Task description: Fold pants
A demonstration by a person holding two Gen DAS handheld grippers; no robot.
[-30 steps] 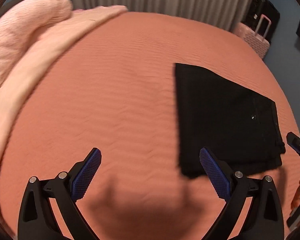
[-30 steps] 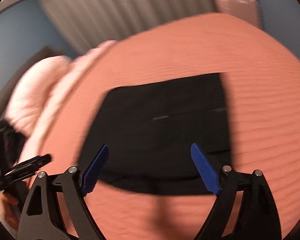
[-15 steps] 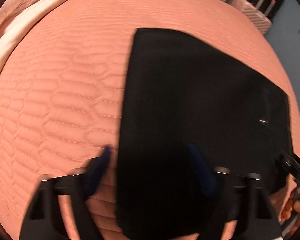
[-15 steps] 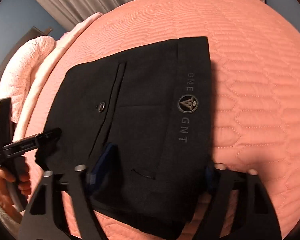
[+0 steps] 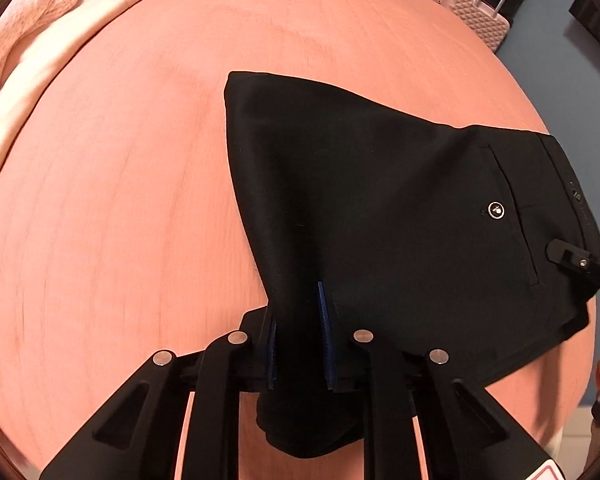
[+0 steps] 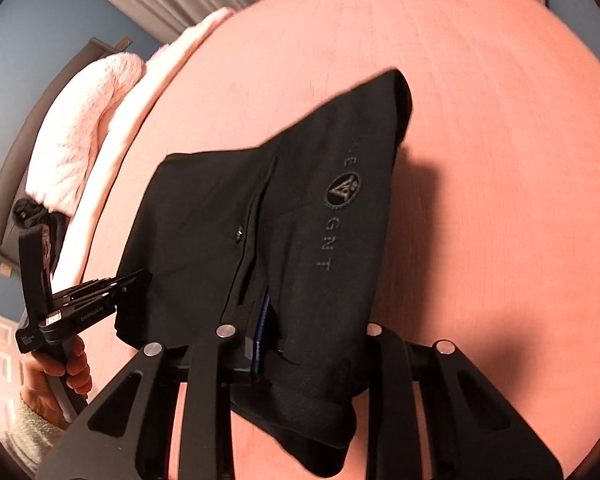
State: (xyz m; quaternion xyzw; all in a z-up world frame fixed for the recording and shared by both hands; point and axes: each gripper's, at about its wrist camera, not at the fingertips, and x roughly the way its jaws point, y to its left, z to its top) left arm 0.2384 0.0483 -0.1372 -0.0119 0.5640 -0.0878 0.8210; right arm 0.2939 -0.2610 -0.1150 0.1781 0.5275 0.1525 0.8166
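Salmon quilted bedspread (image 5: 120, 208) fills your view; the folded black pants (image 5: 380, 208) lift off it at the near edge, your left gripper (image 5: 298, 340) and right gripper (image 6: 300, 340) each clamped on bunched fabric.

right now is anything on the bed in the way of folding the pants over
Nothing visible. Both the left gripper and right gripper are shut on the black pants, and the orange quilted bedspread beyond is bare; the pink blanket lies far off.
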